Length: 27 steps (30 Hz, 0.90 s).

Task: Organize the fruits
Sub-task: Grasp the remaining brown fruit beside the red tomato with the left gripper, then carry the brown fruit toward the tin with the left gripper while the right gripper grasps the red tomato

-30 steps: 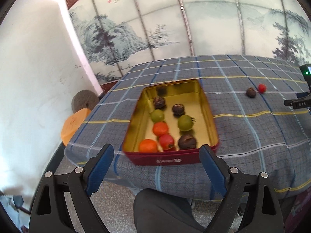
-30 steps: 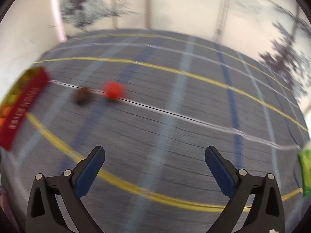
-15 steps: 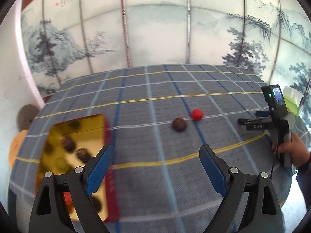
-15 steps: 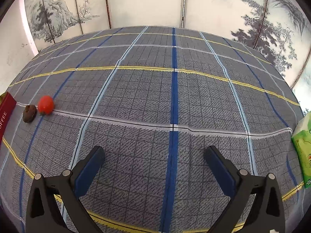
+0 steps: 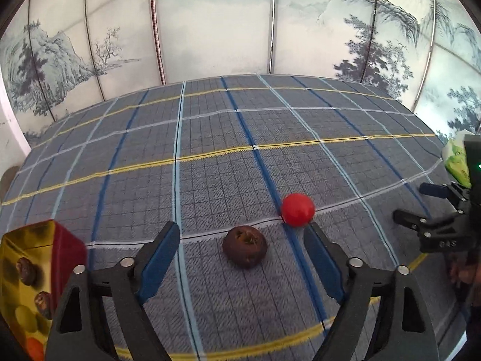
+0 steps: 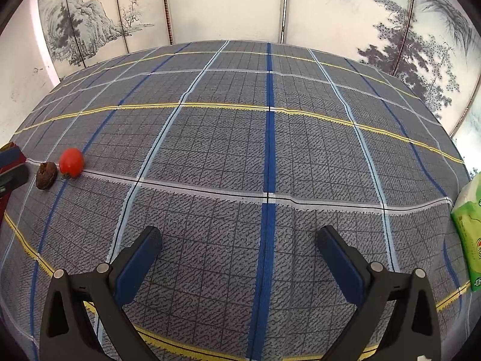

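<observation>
A dark brown fruit (image 5: 245, 250) lies on the plaid cloth between the tips of my open left gripper (image 5: 242, 237), which stands just above it. A red fruit (image 5: 297, 209) lies close behind it to the right, near the right fingertip. A gold tin (image 5: 18, 267) with red walls holds several fruits at the far left. My right gripper (image 6: 239, 240) is open and empty over bare cloth; the same brown fruit (image 6: 46, 175) and red fruit (image 6: 71, 162) lie far to its left. My right gripper also shows at the right edge of the left wrist view (image 5: 433, 210).
A green tissue pack (image 6: 469, 231) lies at the table's right edge. A painted folding screen (image 5: 240, 21) stands behind the table. The plaid cloth (image 6: 270, 150) covers the whole table top.
My left gripper has swung right from the tin and closed in on the brown fruit, which now lies between its tips. My right gripper has held nearly still over the bare cloth for the last half second.
</observation>
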Each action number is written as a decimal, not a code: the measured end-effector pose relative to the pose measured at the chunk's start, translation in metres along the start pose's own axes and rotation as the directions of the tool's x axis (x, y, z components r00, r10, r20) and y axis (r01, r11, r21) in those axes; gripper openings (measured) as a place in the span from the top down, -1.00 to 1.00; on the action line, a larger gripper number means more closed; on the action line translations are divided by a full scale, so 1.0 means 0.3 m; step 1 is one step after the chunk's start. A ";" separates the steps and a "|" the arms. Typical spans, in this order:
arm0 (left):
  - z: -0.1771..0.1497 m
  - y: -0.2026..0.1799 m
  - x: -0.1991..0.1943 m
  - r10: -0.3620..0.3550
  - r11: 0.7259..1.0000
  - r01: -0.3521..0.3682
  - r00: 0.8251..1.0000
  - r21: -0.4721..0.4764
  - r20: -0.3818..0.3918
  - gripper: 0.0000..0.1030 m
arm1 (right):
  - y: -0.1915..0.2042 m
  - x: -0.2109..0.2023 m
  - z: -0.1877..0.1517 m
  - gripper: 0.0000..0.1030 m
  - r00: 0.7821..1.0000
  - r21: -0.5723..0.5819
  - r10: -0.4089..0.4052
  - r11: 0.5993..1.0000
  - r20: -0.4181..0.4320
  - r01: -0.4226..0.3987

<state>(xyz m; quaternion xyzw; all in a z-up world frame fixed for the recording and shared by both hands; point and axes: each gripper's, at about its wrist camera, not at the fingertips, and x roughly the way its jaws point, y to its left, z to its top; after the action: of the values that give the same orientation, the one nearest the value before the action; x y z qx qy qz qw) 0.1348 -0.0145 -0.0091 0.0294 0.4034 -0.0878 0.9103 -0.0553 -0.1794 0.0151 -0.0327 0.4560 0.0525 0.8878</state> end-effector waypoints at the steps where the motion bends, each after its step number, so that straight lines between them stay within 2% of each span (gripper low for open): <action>1: -0.005 0.003 0.015 -0.004 1.000 0.004 1.000 -0.002 -0.008 -0.37 | 0.000 0.000 0.000 -1.00 1.000 0.000 0.000 1.000 0.000 0.000; 4: -0.025 0.022 0.098 -0.026 0.999 0.024 0.997 -0.032 -0.068 0.28 | 0.001 -0.001 0.000 -1.00 1.000 0.000 0.000 1.000 0.000 0.000; 5: -0.037 0.028 0.098 -0.017 0.999 0.016 0.999 -0.040 -0.048 0.29 | 0.001 -0.001 0.000 -1.00 1.000 0.000 0.000 1.000 0.000 0.000; 9: -0.047 0.019 0.079 -0.014 0.999 0.012 0.998 -0.039 -0.053 0.30 | 0.000 -0.001 0.000 -1.00 1.000 0.000 -0.001 1.000 0.001 0.001; 12: -0.064 0.013 0.031 -0.022 0.998 0.021 1.000 -0.064 -0.017 0.30 | -0.001 -0.001 -0.002 -1.00 1.000 0.000 -0.001 1.000 0.000 0.001; 18: -0.098 0.002 -0.071 -0.040 0.993 0.040 0.999 -0.115 0.003 0.30 | -0.001 -0.001 -0.001 -1.00 1.000 -0.001 0.001 1.000 0.001 -0.001; 19: -0.101 -0.001 -0.089 -0.038 0.993 0.039 0.999 -0.114 0.006 0.30 | 0.003 -0.005 0.001 -0.93 1.000 -0.007 0.028 1.000 0.008 -0.028; 21: -0.107 0.003 -0.130 -0.053 0.990 0.055 0.998 -0.126 0.016 0.30 | 0.038 -0.056 0.005 -0.62 0.981 -0.046 0.174 0.984 0.090 -0.170; 23: -0.113 0.006 -0.166 -0.068 0.987 0.070 0.997 -0.141 0.021 0.30 | 0.129 -0.107 0.014 -0.61 0.962 -0.158 0.237 0.964 0.136 -0.215; 24: -0.116 0.008 -0.183 -0.076 0.986 0.079 0.997 -0.147 0.022 0.30 | 0.171 -0.112 0.024 -0.54 0.954 -0.199 0.274 0.949 0.126 -0.246; 25: -0.117 0.006 -0.196 -0.081 0.985 0.084 0.996 -0.150 0.025 0.30 | 0.224 -0.105 0.041 -0.38 0.938 -0.233 0.331 0.925 0.105 -0.300; 27: -0.122 0.008 -0.236 -0.089 0.983 0.094 0.995 -0.155 0.039 0.30 | 0.290 -0.084 0.068 -0.29 0.924 -0.260 0.374 0.903 0.079 -0.343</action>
<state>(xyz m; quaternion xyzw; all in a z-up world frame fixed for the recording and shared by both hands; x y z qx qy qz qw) 0.0619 0.0020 0.0186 -0.0624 0.3955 -0.0980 0.9111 -0.0641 -0.0926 0.0466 -0.0526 0.3872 0.2721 0.8794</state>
